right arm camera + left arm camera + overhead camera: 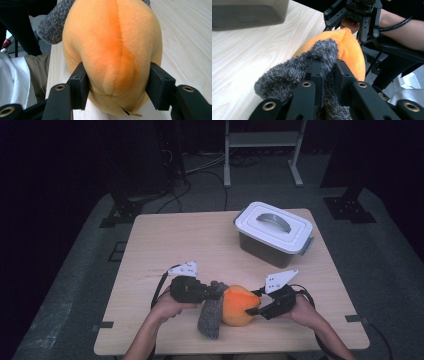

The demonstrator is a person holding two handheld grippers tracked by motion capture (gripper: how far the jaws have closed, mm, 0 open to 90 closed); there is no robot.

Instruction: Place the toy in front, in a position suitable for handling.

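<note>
Grey fuzzy piece (294, 72) pinched in left gripper (329, 75) at 9 o'clock of orange plush (112, 47); right gripper (117, 87) clamped plush at 3 o'clock.

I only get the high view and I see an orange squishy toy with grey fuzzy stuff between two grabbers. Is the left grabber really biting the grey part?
Observer: Yes. In the left gripper view the left gripper has its jaws shut on the grey furry piece.
Operator: And the other grabber?
Observer: In the right gripper view the right gripper has one pad on each side of the orange plush toy, squeezing its narrow end.
Operator: Anything stuck to the toy?
Observer: A small tag pokes out under that end.
Operator: What's under the table's edge?
Observer: The person's lap, with a white shirt.
</note>
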